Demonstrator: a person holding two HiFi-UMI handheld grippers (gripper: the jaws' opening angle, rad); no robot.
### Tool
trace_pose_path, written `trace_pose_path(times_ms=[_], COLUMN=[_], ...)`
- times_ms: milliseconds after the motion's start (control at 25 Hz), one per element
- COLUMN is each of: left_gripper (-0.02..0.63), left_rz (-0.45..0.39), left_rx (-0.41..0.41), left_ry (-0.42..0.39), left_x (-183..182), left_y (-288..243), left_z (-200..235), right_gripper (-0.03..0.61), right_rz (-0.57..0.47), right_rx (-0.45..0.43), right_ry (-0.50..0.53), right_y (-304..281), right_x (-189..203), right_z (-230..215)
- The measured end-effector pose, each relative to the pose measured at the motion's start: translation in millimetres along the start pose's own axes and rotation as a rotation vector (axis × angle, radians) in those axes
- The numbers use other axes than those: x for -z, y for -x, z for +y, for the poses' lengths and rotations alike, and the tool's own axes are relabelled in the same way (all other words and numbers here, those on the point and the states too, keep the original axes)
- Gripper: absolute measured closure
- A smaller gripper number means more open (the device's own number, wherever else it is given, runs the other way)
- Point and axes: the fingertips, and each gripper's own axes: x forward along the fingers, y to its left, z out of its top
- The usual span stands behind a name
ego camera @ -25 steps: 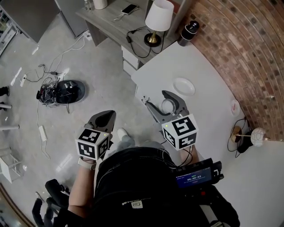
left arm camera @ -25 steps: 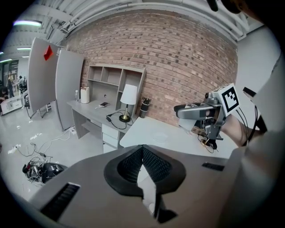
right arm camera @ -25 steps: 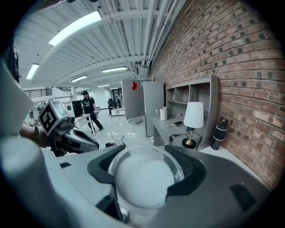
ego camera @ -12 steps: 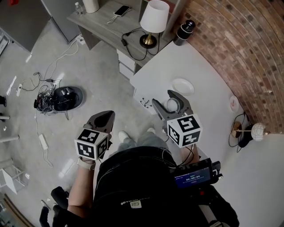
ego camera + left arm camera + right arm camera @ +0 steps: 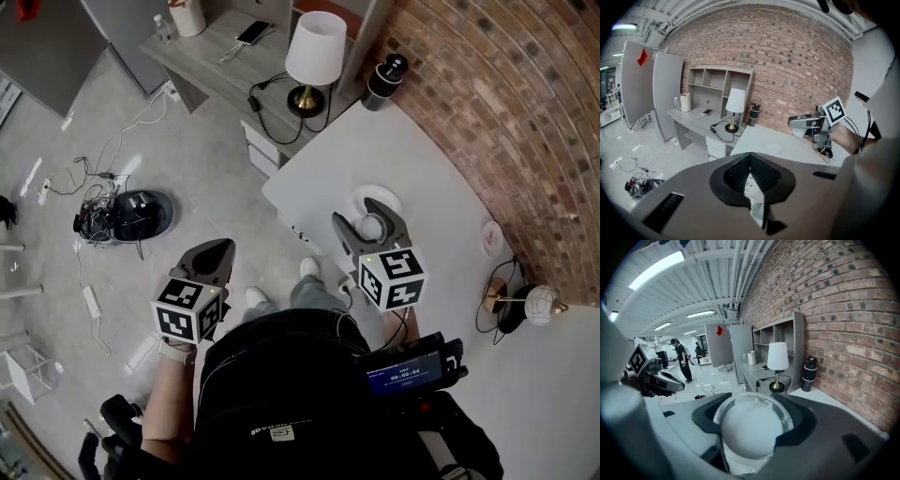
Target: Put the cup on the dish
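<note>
The right gripper, jaws clamped on the cup, has carried it from short of the dish to over it, near the table's edge. The left gripper's jaws are together and empty.

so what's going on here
A person works two handheld grippers at a white table. The right gripper is clamped on the white cup and holds it in the air close to the dish, not yet set down. The left gripper hangs shut and empty over the floor.
</note>
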Motion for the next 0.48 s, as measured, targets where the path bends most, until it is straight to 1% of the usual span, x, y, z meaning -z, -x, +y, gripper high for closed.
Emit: trace_pose_path(times_ms=[280,480], left_gripper=[0.607,0.607], left_rz=[0.006,0.025], left_rx=[-0.035,-0.059], left_ry=[-0.009,-0.004], left_x=[-24.8,-32.2], left_y=[-26.2,-37.5], left_z=[-6.6,-9.2], right_gripper=[0.301,0.301], right_rz=[0.021,0.040], right_rx=[0.031,0.055], right_ry=[-0.006,0.023], right_y=[-18.0,-33.6], right_x=[8.9,16.9], right_z=[-52.8,-78.5])
